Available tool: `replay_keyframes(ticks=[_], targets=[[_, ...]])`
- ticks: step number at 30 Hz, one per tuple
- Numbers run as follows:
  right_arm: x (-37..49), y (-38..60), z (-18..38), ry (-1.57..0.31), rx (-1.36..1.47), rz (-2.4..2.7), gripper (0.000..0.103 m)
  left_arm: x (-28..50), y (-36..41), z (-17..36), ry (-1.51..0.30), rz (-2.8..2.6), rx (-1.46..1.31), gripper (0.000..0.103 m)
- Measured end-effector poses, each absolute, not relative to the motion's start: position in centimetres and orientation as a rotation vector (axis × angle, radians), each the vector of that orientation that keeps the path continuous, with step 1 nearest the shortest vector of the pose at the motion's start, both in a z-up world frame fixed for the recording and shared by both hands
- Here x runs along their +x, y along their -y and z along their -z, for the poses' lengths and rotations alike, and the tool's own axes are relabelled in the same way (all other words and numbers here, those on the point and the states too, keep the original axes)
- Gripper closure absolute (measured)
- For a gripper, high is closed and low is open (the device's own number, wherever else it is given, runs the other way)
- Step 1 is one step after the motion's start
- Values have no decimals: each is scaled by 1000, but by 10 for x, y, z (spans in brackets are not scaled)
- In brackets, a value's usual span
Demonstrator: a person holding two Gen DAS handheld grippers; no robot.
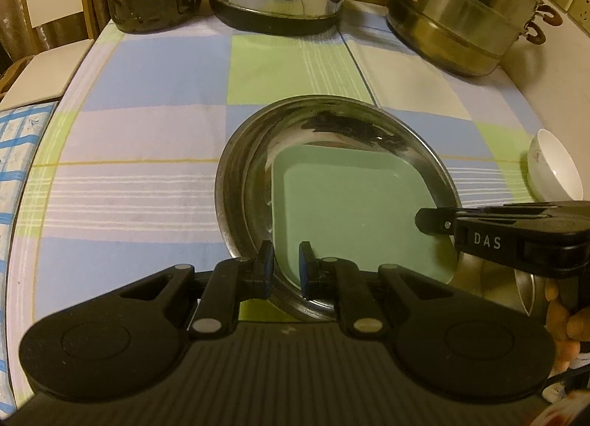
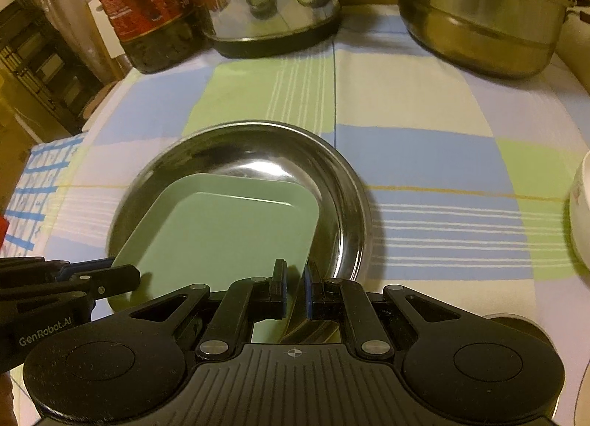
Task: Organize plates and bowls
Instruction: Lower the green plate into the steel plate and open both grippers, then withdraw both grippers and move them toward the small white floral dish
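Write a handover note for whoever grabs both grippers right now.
Left gripper: shut on the near rim of the steel plate.
Right gripper: shut on the same near rim, further right.
Things: the green square plate lies inside the steel plate, over the checked tablecloth. The white bowl is apart, at the right edge, tipped on its side.
Done: green plate nested in the steel one.
Left: whether the stack rests on the cloth cannot be told; set it down if not, release, then probably fetch the white bowl.
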State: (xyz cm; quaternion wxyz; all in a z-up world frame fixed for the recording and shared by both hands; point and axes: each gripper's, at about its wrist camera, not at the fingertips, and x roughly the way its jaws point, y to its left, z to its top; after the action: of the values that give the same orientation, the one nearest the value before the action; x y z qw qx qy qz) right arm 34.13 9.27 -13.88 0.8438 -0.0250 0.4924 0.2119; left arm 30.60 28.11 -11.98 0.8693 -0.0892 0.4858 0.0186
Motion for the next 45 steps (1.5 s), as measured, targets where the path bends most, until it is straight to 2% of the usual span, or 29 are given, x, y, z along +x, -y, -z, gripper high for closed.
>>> replay_keyframes(ticks=[21, 23, 25, 27, 30, 45], targets=[[358, -91, 150, -1079, -22, -428, 91, 324, -283, 127, -1040, -67, -201, 89], [353, -90, 144, -1056, -15, -436, 87, 322, -281, 122, -1028, -69, -195, 87], [349, -88, 137, -1034, -5, -449, 70, 319, -280, 117, -1015, -71, -188, 85], [344, -85, 130, -1013, 10, -466, 59, 314, -277, 111, -1005, -77, -180, 83], [336, -79, 121, -1000, 35, -486, 57, 302, -274, 100, -984, -83, -179, 80], [257, -21, 81, -971, 140, -647, 51, 210, -226, 54, -920, -128, -212, 80]])
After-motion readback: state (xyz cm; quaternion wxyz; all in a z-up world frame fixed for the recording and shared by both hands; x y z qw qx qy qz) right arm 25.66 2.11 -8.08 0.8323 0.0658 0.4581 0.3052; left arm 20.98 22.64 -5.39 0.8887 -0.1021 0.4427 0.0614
